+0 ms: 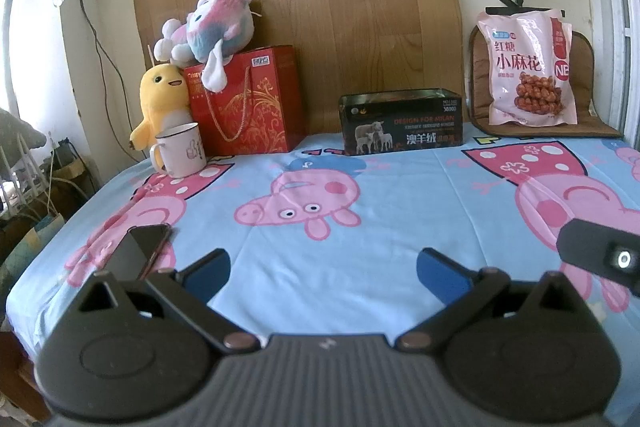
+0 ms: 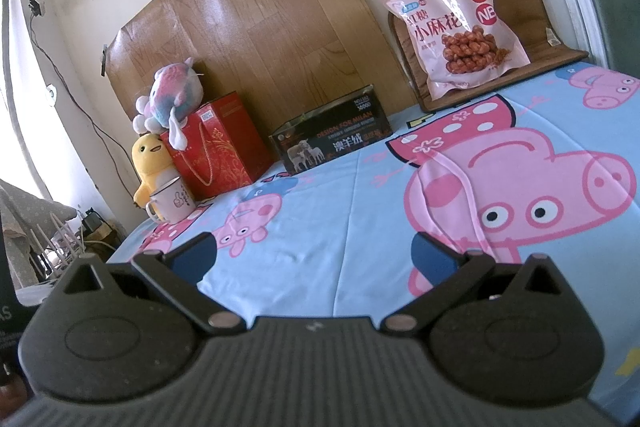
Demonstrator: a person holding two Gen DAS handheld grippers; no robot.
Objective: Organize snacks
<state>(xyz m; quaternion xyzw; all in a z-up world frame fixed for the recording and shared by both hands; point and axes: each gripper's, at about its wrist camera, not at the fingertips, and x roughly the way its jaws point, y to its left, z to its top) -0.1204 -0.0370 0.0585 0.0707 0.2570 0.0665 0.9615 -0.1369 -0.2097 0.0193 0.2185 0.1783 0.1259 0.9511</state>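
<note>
A pink snack bag (image 1: 530, 67) printed with fried twists leans on a brown cushion (image 1: 584, 75) at the far right of the table; it also shows in the right wrist view (image 2: 460, 27). A black tin box (image 1: 402, 123) stands open-topped at the back middle, also in the right wrist view (image 2: 332, 143). My left gripper (image 1: 323, 267) is open and empty, low over the near table. My right gripper (image 2: 314, 259) is open and empty over the near table; part of it shows at the left wrist view's right edge (image 1: 600, 251).
A red gift bag (image 1: 248, 103) with a plush toy (image 1: 212, 31) on top, a yellow plush (image 1: 160, 99) and a white mug (image 1: 182, 149) stand at the back left. A phone (image 1: 140, 251) lies near the left fingers. A Peppa Pig cloth (image 1: 360, 247) covers the table.
</note>
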